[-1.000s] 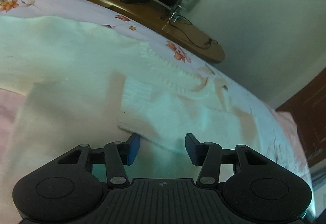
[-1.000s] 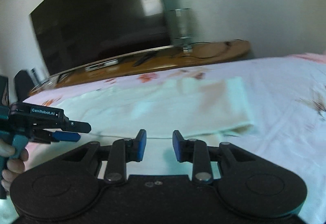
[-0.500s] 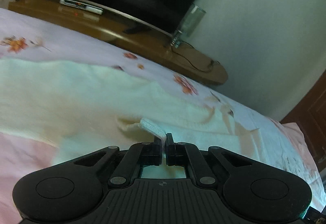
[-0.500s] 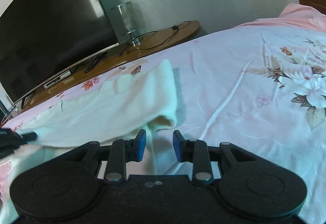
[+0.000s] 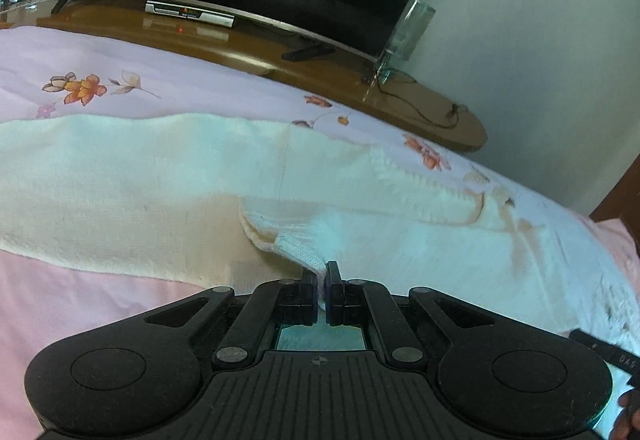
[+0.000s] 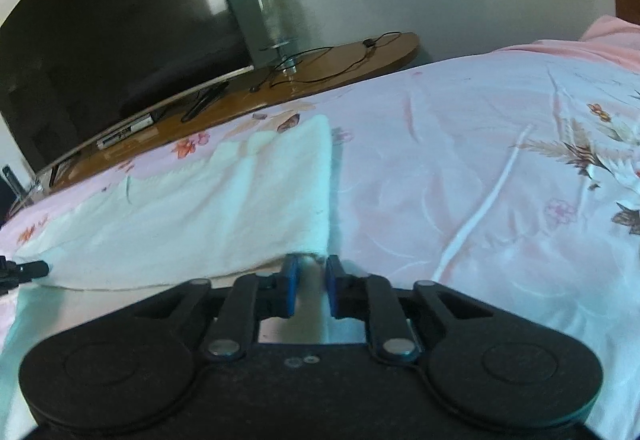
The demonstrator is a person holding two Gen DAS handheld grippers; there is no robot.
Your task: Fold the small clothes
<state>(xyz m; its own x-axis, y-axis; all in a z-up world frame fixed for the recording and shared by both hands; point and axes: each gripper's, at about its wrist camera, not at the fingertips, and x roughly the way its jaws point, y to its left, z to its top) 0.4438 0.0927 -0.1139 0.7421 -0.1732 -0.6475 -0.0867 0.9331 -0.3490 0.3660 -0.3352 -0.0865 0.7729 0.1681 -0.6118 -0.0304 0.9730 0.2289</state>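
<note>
Left hand-held gripper (image 5: 321, 272) was clenched on the sweater's (image 5: 160, 175) ribbed cuff (image 5: 298, 250), right hand-held gripper (image 6: 311, 268) just closing on its corner; either thin pinch could have slipped mid-fold.

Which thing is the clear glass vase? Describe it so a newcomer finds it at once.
Start at the big dark television on the long wooden console beyond the bed. At the screen's right edge stands the clear glass vase. It is the only see-through, upright cylinder there; its neighbours are flat black cables and boxes.
</note>
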